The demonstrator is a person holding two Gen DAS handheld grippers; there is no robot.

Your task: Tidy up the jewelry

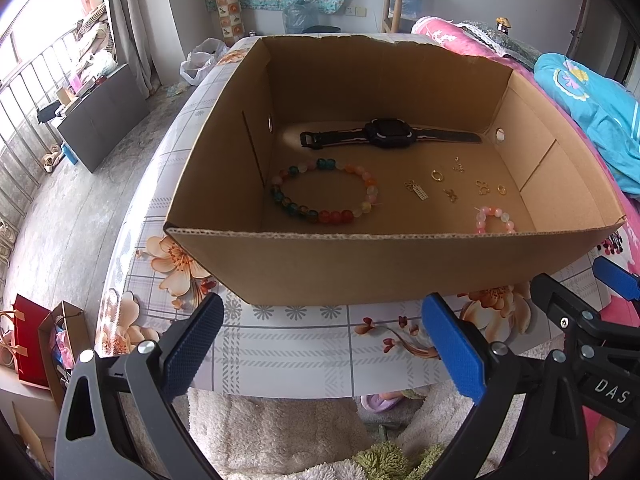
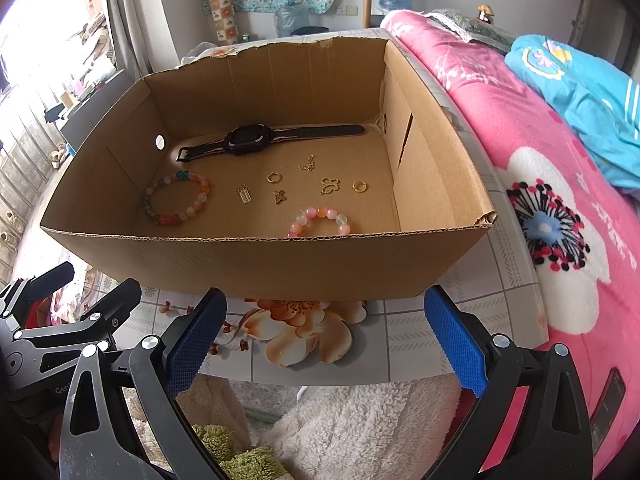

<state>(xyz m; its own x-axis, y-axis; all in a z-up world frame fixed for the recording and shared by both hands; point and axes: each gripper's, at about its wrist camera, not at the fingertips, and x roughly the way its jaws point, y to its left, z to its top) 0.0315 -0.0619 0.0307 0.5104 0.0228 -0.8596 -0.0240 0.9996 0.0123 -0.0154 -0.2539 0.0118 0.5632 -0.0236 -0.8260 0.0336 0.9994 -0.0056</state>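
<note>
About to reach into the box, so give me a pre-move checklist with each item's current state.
1. Left gripper jaws open, empty: ok.
2. Right gripper jaws open, empty: ok.
3. Cardboard box top open: ok.
4. Both grippers outside the box, before its near wall: ok.
5. Watch, colourful bracelet and gold charms lying apart: ok.
6. Pink bracelet fully visible: not ok, the near wall hides part.

Daylight is pouring in from the window [image 1: 24,40] at the left, blowing out to white glare there. The cardboard box [image 1: 320,264] interior is sitting evenly lit, with soft shadow along its left wall. Both views are staying sharp centrally, while fisheye distortion is bending edges and the corners are vignetting black.
</note>
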